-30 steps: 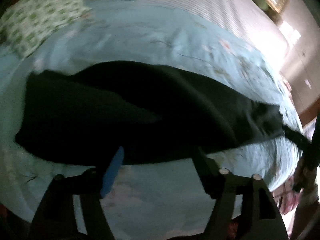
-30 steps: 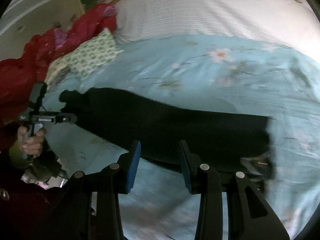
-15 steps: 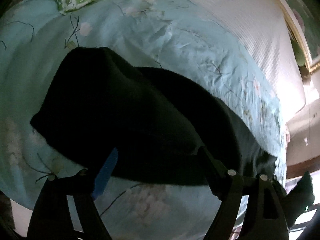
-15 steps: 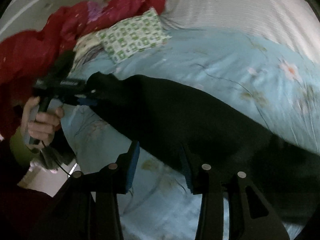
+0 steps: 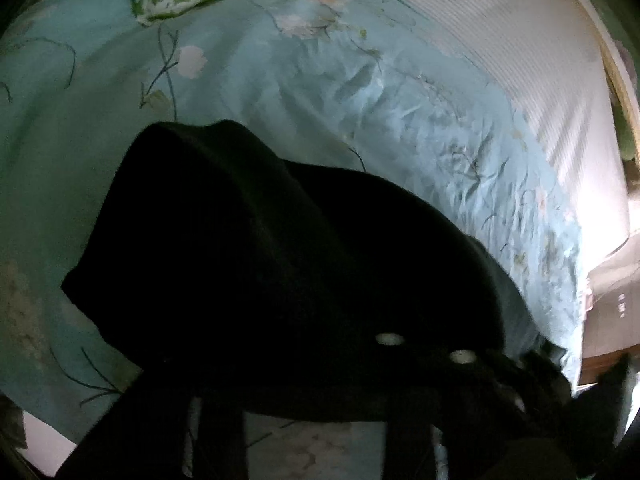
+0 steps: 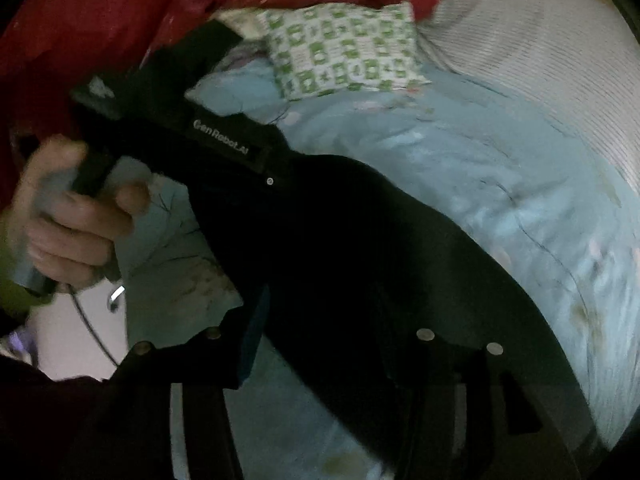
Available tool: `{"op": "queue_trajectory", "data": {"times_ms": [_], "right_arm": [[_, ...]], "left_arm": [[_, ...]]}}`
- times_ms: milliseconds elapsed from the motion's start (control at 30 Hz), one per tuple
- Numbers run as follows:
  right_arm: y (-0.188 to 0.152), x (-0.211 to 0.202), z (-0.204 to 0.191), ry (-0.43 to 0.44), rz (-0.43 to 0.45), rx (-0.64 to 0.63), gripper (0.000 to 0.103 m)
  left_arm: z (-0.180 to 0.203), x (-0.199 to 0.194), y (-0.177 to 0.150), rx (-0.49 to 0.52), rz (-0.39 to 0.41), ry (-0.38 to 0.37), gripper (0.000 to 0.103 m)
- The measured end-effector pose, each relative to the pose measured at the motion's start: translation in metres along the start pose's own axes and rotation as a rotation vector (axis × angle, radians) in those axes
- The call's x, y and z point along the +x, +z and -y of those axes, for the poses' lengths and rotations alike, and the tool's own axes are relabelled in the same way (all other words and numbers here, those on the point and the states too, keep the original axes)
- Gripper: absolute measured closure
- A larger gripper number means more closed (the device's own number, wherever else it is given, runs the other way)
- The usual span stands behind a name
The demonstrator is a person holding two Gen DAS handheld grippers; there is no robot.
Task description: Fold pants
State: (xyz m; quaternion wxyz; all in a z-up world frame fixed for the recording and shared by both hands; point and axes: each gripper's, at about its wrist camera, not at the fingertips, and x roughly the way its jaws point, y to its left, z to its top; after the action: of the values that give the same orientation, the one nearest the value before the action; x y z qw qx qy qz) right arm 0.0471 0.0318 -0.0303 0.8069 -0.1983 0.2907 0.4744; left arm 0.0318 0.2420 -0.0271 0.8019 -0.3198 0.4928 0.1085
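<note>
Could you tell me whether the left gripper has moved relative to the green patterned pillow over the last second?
Yes. The left gripper has swung in toward the green patterned pillow and now sits at the black pants, jaws closing.

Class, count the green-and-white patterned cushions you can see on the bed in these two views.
1. The same green-and-white cushion shows in both views, lying at the far side of the light blue quilt, beyond the black pants. Others may be hidden under the red bedding.

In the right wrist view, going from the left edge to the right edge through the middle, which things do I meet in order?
Hand holding the left gripper → black pants → light blue floral quilt.
</note>
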Motion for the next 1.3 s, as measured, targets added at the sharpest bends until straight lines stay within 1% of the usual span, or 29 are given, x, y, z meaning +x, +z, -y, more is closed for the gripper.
{"op": "queue_trajectory", "data": {"times_ms": [33, 100, 133, 167, 200, 233, 267, 333, 433, 533, 600, 700, 833, 933, 1133, 1300], "right_arm": [[0.002, 0.009, -0.001, -0.013, -0.008, -0.023, 0.051], [0.006, 0.022, -0.001, -0.037, -0.022, -0.047, 0.051], [0.007, 0.027, 0.000, -0.046, -0.033, -0.060, 0.053], [0.009, 0.030, 0.000, -0.052, -0.041, -0.069, 0.073], [0.010, 0.032, 0.000, -0.059, -0.051, -0.072, 0.088], [0.013, 0.030, 0.001, -0.055, -0.049, -0.061, 0.095], [0.015, 0.025, 0.001, -0.040, -0.038, -0.048, 0.096], [0.024, 0.012, -0.002, -0.004, -0.009, -0.016, 0.097], [0.040, -0.007, -0.011, 0.052, 0.031, 0.032, 0.097], [0.054, -0.012, -0.023, 0.102, 0.054, 0.078, 0.097], [0.059, -0.008, -0.030, 0.121, 0.049, 0.095, 0.097], [0.058, 0.007, -0.039, 0.122, 0.003, 0.113, 0.097], [0.044, 0.024, -0.046, 0.137, -0.051, 0.116, 0.097], [0.038, 0.028, -0.049, 0.143, -0.065, 0.119, 0.097], [0.036, 0.039, -0.045, 0.139, -0.066, 0.156, 0.097], [0.034, 0.050, -0.041, 0.144, -0.071, 0.196, 0.097]], "left_arm": [[-0.003, -0.002, 0.001, -0.004, 0.003, -0.020, 0.089], [-0.005, -0.007, 0.004, 0.005, 0.010, -0.043, 0.091], [-0.005, -0.010, 0.004, 0.013, 0.015, -0.048, 0.092], [-0.003, -0.013, 0.004, 0.025, 0.022, -0.052, 0.093], [-0.002, -0.016, 0.005, 0.040, 0.027, -0.062, 0.093], [0.000, -0.021, 0.005, 0.057, 0.038, -0.066, 0.094], [0.001, -0.027, 0.005, 0.073, 0.052, -0.067, 0.094], [0.001, -0.043, 0.008, 0.110, 0.089, -0.081, 0.094], [-0.006, -0.065, 0.012, 0.140, 0.137, -0.105, 0.094], [-0.019, -0.076, 0.014, 0.149, 0.166, -0.105, 0.094], [-0.031, -0.075, 0.013, 0.138, 0.157, -0.107, 0.094], [-0.041, -0.068, 0.005, 0.135, 0.149, -0.093, 0.094], [-0.050, -0.059, -0.009, 0.146, 0.146, -0.068, 0.094], [-0.057, -0.053, -0.016, 0.147, 0.146, -0.061, 0.094], [-0.059, -0.049, -0.013, 0.171, 0.206, -0.037, 0.093], [-0.061, -0.040, -0.005, 0.192, 0.227, -0.013, 0.092]]}}
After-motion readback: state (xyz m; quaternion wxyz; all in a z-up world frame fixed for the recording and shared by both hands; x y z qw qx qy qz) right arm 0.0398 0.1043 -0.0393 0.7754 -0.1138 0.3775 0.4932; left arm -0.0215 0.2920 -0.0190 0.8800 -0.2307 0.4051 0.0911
